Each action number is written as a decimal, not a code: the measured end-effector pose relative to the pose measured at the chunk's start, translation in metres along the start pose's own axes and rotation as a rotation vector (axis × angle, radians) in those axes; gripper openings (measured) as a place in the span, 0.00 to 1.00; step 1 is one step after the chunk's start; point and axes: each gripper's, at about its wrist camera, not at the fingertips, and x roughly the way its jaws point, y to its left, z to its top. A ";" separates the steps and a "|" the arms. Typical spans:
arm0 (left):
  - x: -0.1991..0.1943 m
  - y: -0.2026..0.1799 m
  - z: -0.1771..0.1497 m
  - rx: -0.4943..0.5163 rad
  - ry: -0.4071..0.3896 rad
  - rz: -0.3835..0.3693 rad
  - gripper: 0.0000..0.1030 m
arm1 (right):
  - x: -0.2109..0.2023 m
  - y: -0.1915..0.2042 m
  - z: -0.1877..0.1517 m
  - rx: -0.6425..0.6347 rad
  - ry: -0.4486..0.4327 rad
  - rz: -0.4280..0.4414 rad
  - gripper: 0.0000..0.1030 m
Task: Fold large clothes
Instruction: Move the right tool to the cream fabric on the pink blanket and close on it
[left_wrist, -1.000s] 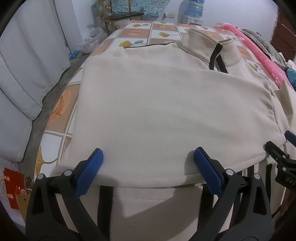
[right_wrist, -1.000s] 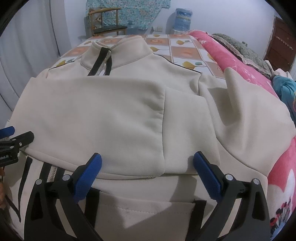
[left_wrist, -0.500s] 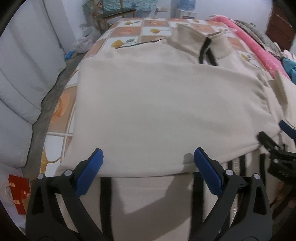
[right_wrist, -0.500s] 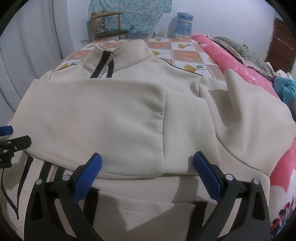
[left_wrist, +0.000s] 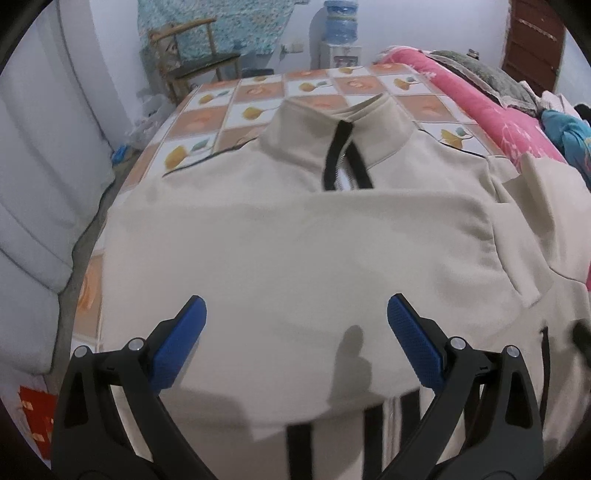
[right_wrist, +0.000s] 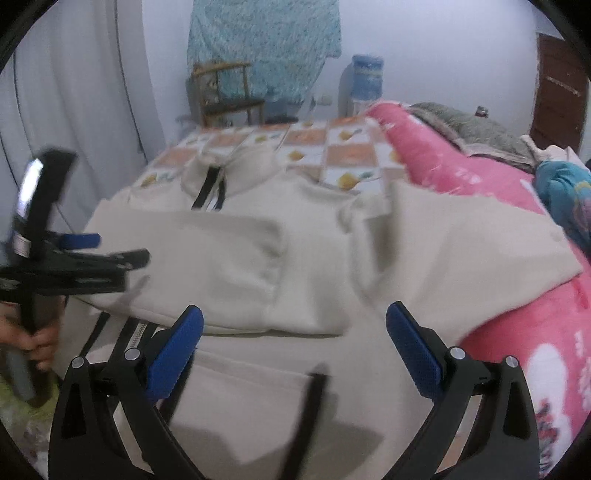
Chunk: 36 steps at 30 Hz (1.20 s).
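A large beige zip jacket (left_wrist: 295, 258) with black stripes lies on the bed, collar at the far end. One sleeve is folded across its front. It also fills the right wrist view (right_wrist: 295, 266), where the other sleeve (right_wrist: 461, 251) lies out to the right against a pink blanket. My left gripper (left_wrist: 295, 339) is open and empty above the folded sleeve, and shows at the left of the right wrist view (right_wrist: 107, 254). My right gripper (right_wrist: 293, 347) is open and empty above the jacket's lower part.
The bed has a checked orange and white sheet (left_wrist: 258, 96). A pink blanket (right_wrist: 480, 177) and piled clothes (left_wrist: 569, 136) lie along the right side. A wooden chair (left_wrist: 192, 62) and a water bottle (left_wrist: 341, 16) stand beyond the far end. White cushions (left_wrist: 40, 184) are at left.
Both grippers have lifted up and away from the jacket's folded edge, staying open. The views now look higher across the bed. The jacket has not moved.
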 end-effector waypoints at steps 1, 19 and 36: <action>0.003 -0.005 0.002 0.009 -0.009 0.007 0.92 | -0.006 -0.013 0.004 0.017 0.003 0.010 0.94; 0.035 -0.012 -0.007 -0.049 -0.046 -0.053 0.93 | 0.005 -0.306 0.003 0.725 0.077 -0.146 0.83; 0.035 -0.011 -0.006 -0.050 -0.048 -0.058 0.93 | 0.046 -0.389 -0.008 1.012 0.011 -0.099 0.75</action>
